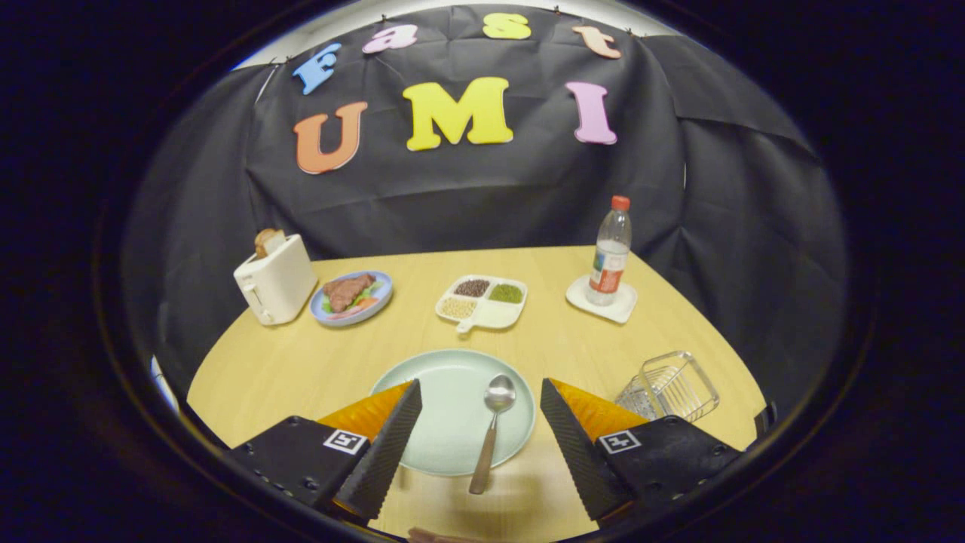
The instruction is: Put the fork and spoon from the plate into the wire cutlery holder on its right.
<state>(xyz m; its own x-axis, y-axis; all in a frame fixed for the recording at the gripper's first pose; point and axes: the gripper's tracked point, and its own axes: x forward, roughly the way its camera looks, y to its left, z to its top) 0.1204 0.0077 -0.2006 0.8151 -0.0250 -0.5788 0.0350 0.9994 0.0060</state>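
A pale green plate (445, 385) lies on the wooden table just ahead of my fingers. A metal spoon (491, 422) with a brownish handle rests on the plate's right half, bowl pointing away, its handle end reaching over the near rim between my fingers. My gripper (480, 388) hovers above the plate's near edge, open wide, with nothing between its fingers. The wire cutlery holder (668, 386) stands to the right of the plate, just beyond my right finger; its contents are hard to make out.
Beyond the plate sits a white divided dish (482, 303) of grains. A blue plate with food (352, 296) and a white toaster (274, 280) holding bread are at the back left. A bottle (609, 253) on a white coaster stands at the back right.
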